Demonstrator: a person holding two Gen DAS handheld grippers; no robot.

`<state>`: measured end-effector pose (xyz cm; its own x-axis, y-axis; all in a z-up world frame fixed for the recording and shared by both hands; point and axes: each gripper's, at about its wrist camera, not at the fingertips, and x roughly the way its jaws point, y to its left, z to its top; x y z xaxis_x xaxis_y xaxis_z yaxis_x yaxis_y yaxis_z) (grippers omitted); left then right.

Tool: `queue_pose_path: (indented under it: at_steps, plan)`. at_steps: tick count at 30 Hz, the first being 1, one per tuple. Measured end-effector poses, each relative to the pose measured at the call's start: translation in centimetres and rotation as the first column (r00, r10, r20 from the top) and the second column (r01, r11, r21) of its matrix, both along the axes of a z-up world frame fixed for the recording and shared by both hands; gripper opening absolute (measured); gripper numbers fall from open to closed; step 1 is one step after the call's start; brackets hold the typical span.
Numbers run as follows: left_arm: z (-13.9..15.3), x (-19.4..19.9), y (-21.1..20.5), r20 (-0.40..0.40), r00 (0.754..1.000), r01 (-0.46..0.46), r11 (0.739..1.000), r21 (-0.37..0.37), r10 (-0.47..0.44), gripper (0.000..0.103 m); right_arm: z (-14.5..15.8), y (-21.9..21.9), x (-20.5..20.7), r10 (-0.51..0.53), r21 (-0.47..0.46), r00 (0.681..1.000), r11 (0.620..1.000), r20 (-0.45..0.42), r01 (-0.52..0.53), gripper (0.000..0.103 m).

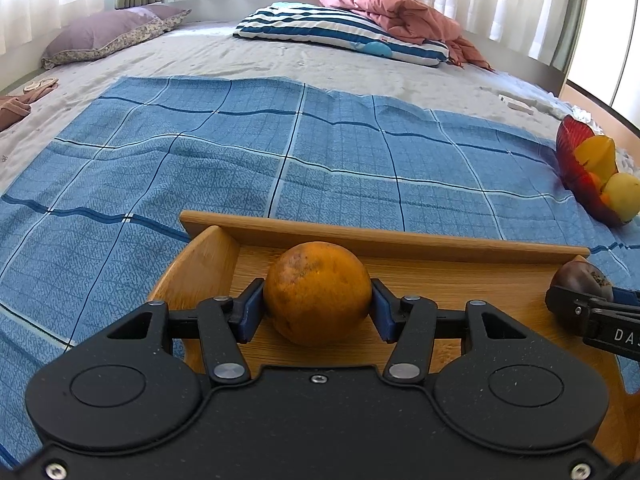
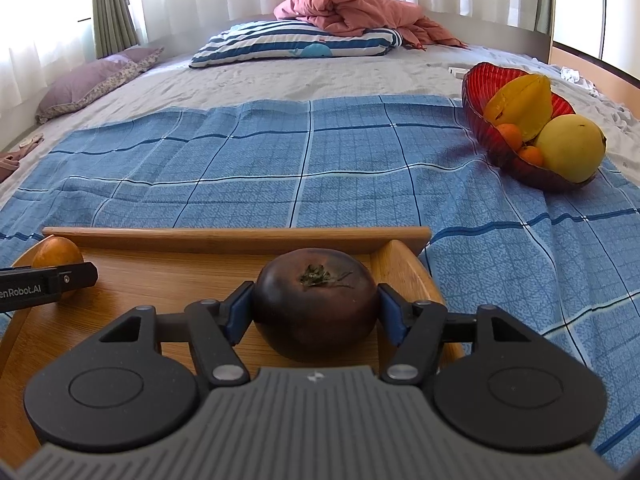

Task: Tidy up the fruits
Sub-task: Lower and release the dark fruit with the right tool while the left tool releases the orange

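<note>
My matt black plastic fingers (image 1: 248, 312) sit over a smooth wooden tray (image 1: 440, 276); the orange (image 1: 318, 292) looks dull and pitted, the cloth (image 1: 240, 160) woven, the bowl (image 2: 476, 96) glossy.

Right gripper (image 2: 316, 312) jaws clamp a dark fruit (image 2: 316, 304), perhaps touching the wooden tray (image 2: 240, 236)

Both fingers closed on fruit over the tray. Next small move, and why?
Probably lift the right gripper with the dark fruit off the wooden tray toward the red bowl; it already holds fruit and sits on that side.
</note>
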<state>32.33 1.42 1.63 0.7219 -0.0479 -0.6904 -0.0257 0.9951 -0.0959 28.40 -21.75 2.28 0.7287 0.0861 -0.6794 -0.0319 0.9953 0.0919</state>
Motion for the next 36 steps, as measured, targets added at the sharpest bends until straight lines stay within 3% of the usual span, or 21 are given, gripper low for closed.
queue_pose_path:
  at_steps: [2,7,13,24,36]
  plan:
    - [0.0,0.0,0.0,-0.001,1.0,-0.001,1.0,0.003,0.001,0.056,0.1,-0.1,-0.1,-0.001,0.004,1.0,1.0,0.004,0.001,0.078]
    - [0.2,-0.1,0.0,0.003,1.0,-0.009,1.0,0.014,0.009,0.076,0.5,-0.2,-0.3,0.004,0.01,1.0,1.0,0.016,-0.004,0.084]
    - [0.9,-0.7,0.1,0.019,1.0,-0.001,1.0,0.005,0.001,0.089,1.1,0.0,-0.9,0.014,-0.006,0.999,1.0,0.029,-0.014,0.089]
    - [2.3,-3.9,-0.3,0.043,0.998,0.049,0.998,0.025,-0.05,0.099,2.1,0.0,-3.1,0.031,-0.015,0.997,0.999,0.07,-0.03,0.096]
    - [4.4,-10.1,-0.6,0.091,0.989,0.112,0.994,0.017,-0.113,0.102,3.7,-0.1,-8.3,0.062,0.015,0.986,0.998,0.155,-0.066,0.103]
